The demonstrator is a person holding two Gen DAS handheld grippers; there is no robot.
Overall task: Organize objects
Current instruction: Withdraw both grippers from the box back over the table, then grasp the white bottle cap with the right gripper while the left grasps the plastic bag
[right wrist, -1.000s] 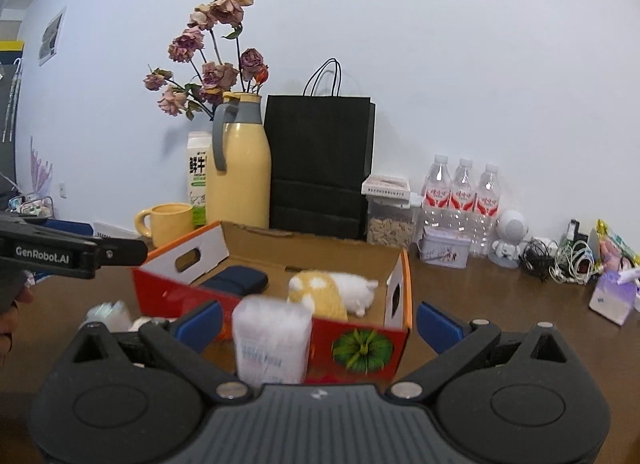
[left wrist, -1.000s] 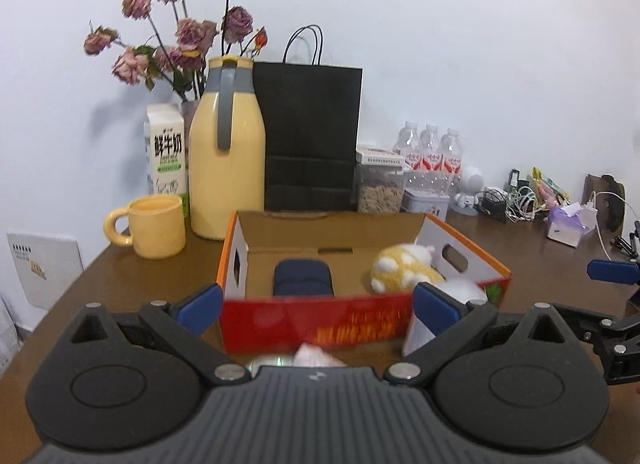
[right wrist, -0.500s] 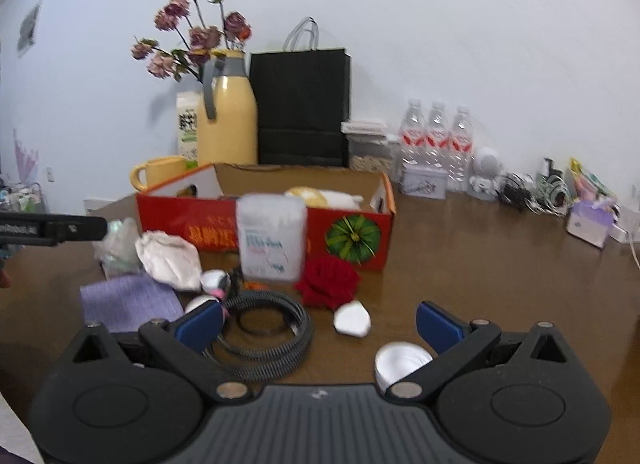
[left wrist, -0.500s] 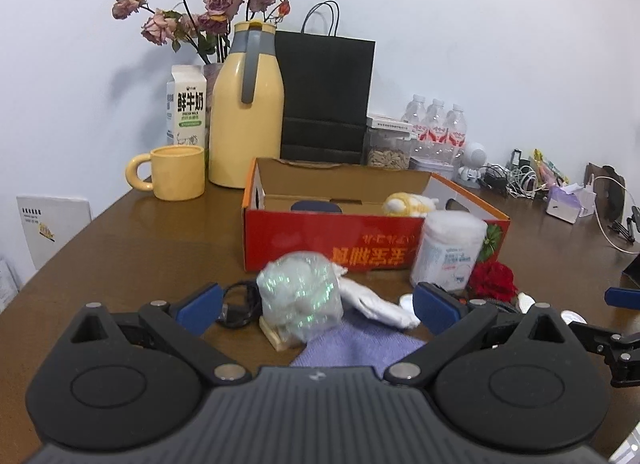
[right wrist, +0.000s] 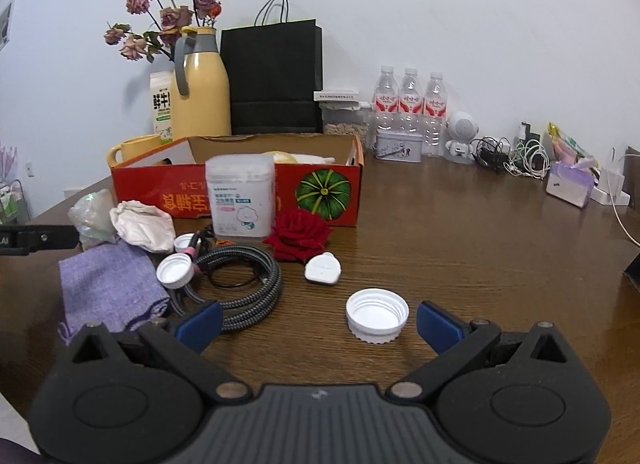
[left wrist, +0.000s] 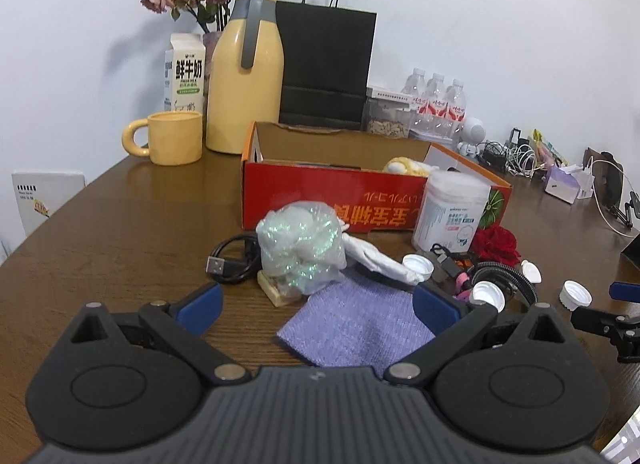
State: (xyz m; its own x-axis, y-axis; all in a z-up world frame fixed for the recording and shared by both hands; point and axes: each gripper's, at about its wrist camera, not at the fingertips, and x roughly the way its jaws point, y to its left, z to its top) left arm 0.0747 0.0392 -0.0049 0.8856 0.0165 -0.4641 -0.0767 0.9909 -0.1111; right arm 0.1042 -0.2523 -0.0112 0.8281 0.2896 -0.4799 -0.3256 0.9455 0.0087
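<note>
Two grippers hang over the brown table [right wrist: 460, 223], both with jaws spread wide and holding nothing. The left gripper [left wrist: 316, 306] sits above a purple cloth [left wrist: 352, 328], just behind which lie a shiny plastic bag [left wrist: 300, 250] and a black USB cable [left wrist: 234, 258]. The right gripper [right wrist: 318, 322] frames a white bottle cap [right wrist: 377, 320] near a coiled braided cable [right wrist: 244, 284]. Further back, a red rose [right wrist: 300, 234] and a cotton swab tub [right wrist: 241, 193] stand against the front of the red cardboard box [right wrist: 328, 191], which holds a yellow plush toy [left wrist: 404, 165].
</note>
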